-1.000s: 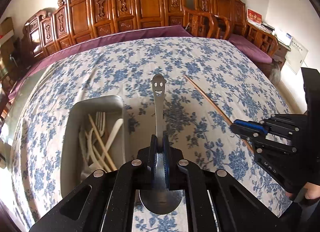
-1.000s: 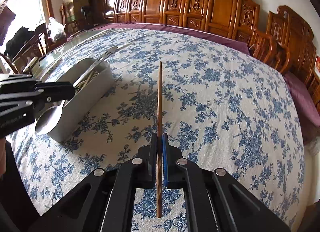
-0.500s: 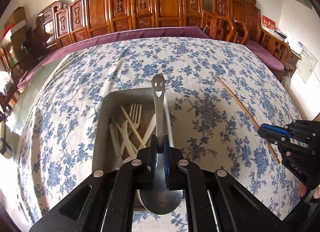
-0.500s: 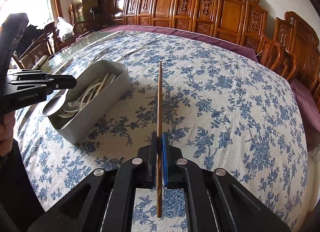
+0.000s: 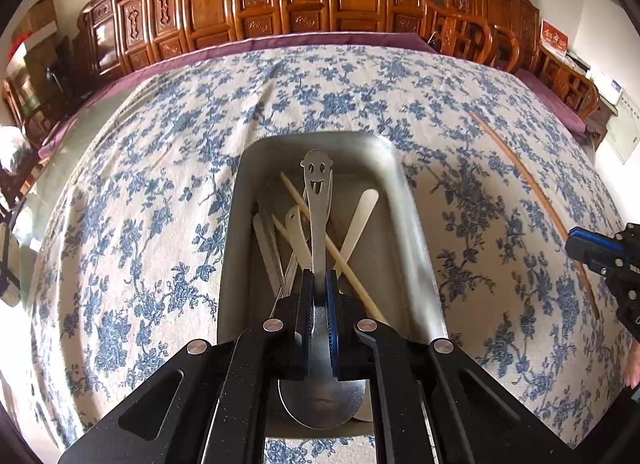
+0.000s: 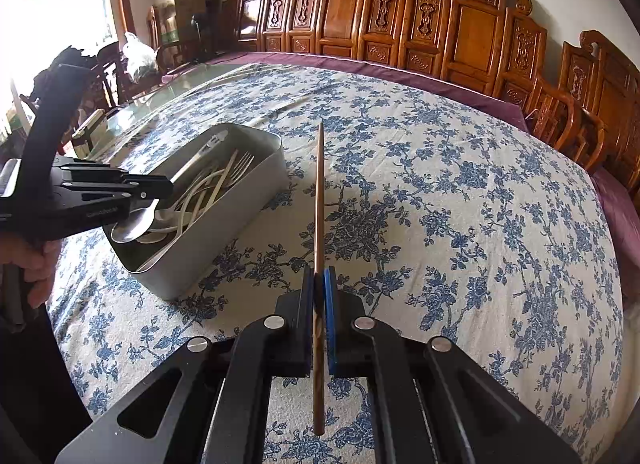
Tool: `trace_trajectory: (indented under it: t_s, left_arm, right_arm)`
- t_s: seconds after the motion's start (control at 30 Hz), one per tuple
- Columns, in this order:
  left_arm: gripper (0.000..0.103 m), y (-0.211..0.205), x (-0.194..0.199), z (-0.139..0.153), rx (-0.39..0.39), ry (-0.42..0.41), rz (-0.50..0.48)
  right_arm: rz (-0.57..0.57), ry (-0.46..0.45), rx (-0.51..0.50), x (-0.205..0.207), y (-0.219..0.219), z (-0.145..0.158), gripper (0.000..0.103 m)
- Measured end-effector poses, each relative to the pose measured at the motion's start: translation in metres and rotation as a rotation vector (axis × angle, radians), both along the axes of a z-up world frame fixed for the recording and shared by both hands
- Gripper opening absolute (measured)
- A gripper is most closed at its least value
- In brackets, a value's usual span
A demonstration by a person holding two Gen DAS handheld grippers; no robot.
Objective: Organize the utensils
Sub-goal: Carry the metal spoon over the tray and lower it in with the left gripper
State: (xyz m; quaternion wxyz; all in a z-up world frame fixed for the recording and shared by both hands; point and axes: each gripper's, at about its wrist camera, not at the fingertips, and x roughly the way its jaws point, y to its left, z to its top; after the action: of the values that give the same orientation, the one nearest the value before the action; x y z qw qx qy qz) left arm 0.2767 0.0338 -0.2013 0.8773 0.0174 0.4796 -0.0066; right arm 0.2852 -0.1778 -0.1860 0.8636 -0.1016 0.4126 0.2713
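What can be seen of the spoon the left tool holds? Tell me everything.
The spoon looks like polished metal, with a round bowl and a flat, slim handle ending in a cut-out smiling face. The left tool is shut on the handle just ahead of the bowl. It is held over the grey bin, handle pointing away along the bin, above the forks and chopsticks lying inside. Whether it touches them cannot be told.

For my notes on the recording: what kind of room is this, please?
Probably a home dining room: carved wooden chairs around a large table under a floral tablecloth, with a cutlery tray on it.
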Motion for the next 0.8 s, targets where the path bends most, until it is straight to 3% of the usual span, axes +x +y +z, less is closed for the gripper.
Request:
trace_trajectory:
  t_s: [0.27,0.6,0.7,0.8]
  left_arm:
    - [0.005,0.005,0.003,-0.018,-0.017,0.02,0.003]
    - [0.006,0.005,0.003,-0.017,-0.027,0.008,-0.021]
    - [0.008,0.006,0.001,-0.012,-0.03,-0.006,-0.023]
    - [0.019,0.006,-0.002,-0.005,-0.032,-0.024,-0.032]
  right_arm:
    - [0.002,0.012,-0.009,0.002,0.004,-0.006,0.006]
    - [-0.017,0.033,0.026,0.004,0.002,-0.01,0.006]
    - [-0.021,0.031,0.032,0.002,0.003,-0.009,0.006]
    - [-0.026,0.022,0.036,0.0,0.005,-0.005,0.006]
